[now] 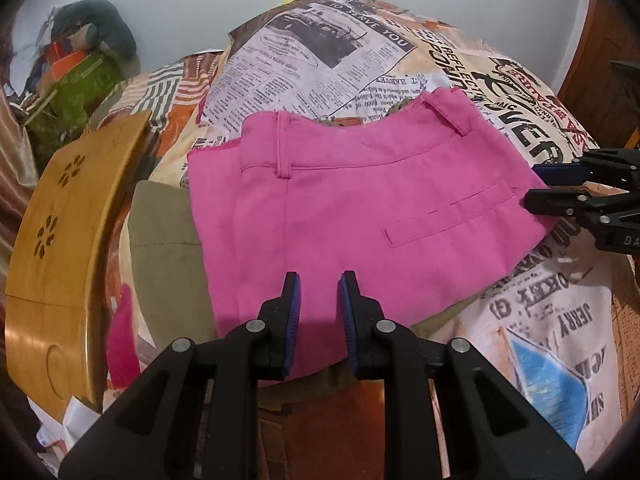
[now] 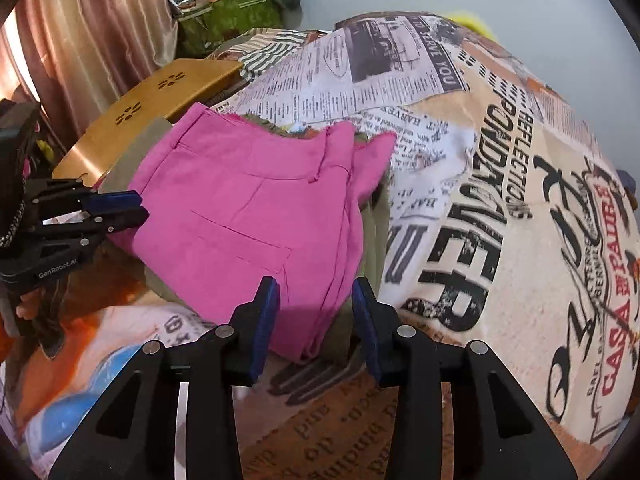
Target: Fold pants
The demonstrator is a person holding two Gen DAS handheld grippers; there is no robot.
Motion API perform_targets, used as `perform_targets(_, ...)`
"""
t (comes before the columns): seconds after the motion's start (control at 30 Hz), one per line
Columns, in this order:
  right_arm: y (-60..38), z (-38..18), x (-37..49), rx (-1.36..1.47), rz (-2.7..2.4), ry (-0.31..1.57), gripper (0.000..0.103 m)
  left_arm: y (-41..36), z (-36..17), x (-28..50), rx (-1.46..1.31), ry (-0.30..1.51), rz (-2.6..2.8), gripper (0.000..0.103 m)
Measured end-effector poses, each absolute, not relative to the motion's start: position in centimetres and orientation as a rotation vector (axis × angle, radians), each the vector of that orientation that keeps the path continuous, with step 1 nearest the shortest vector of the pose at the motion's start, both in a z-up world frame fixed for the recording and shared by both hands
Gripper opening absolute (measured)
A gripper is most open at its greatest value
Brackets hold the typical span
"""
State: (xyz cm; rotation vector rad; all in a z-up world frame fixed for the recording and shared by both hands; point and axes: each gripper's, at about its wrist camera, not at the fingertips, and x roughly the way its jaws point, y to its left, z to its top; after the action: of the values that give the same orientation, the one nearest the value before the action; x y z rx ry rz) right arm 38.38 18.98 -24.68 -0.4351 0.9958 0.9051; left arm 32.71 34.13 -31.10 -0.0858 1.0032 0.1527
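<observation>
Left gripper: jaws stand apart with a narrow gap, nothing pinched; the blue pads hang over the near hem of the pink pants, and contact with the cloth cannot be confirmed.
Right gripper: released; jaws stand wider than the left pair, over the stacked side edges of the pants, with no cloth pressed between the pads.
Pink pants: folded into a compact rectangle, waistband and belt loops at the far edge, welt pocket facing up. Lies on the printed bedspread, partly over the olive garment.
Olive garment: spread beneath and beside the pants; keep it out of any grip.
Printed bedspread: soft, uneven support; expect the bundle to sag when pressed.
Step in hand (judged): both tools let go, fold appears near complete; final squaring remains.
Method: align the layered edges seen in the right wrist view, where one flap sticks out past the stack. Pinch only pink layers, near a corner, and pull level rather than upward.
Risk: catching the olive cloth drags the whole pile.
Wooden lap table: beside the pants, clear of both tools.
Clutter pile: far back, not involved.
</observation>
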Motion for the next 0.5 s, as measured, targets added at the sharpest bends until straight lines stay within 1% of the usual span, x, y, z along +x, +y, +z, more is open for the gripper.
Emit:
perform_targets(0.07,18.7,-24.0,38.3,-0.414,0.906,0.998,0.035,34.3,-30.7,32.4,-0.098,1.001,0.155,0.02)
perform_targets(0.2,17.8,-21.0,37.1,-0.38,0.921,0.944,0.035,33.8,-28.3,31.5,-0.105,0.972,0.161,0.02)
perform_targets(0.5,14.7,-11.5,31.5,-0.308,0.982,0.737,0.035,29.6,-17.6,26.5,-0.089,0.784,0.157,0.02)
